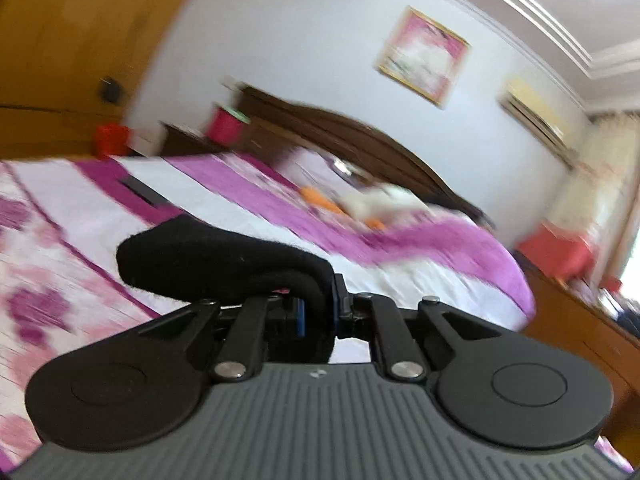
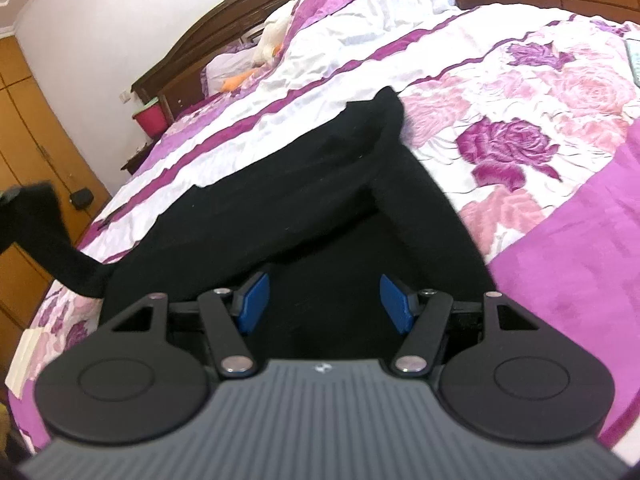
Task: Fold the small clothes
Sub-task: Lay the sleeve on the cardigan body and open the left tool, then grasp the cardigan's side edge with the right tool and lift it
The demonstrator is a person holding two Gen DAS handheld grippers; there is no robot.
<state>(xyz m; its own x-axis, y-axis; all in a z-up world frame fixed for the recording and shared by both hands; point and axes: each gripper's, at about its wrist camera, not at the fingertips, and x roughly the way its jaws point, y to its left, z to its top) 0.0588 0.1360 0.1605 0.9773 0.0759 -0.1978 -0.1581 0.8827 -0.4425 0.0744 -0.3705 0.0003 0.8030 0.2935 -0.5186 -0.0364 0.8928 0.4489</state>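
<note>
black garment (image 2: 280, 208) lies spread on the bedspread (image 2: 520, 128) of a bed, a dark cloth with long narrow sections that run away from the right wrist camera toward the far side of the mattress. one end of it rises off the bed at the left edge of the right wrist view, lifted clear of the cover. left gripper (image 1: 318, 312) is clenched on that end: its blue pads (image 1: 301, 316) stand almost together with a fold of the black cloth pinched between them, and the rest of the fold loops up and to the left of the jaws as a rounded bulge above the bedspread. the left wrist view is tilted and blurred. right gripper (image 2: 326, 300) is released: its two blue pads stand well apart, hovering just above the near part of the garment, with black cloth showing in the gap between them and no pad visibly pressing on it. the bedspread carries purple and pink roses, white crinkled bands and plain purple stripes. a white soft toy (image 2: 270, 36) with orange parts lies near the dark wooden headboard (image 2: 224, 12). a pink bucket (image 2: 151, 118) stands beside the bed near the wooden wardrobe (image 2: 24, 128). a framed picture (image 1: 424, 54) hangs on the white wall.
</note>
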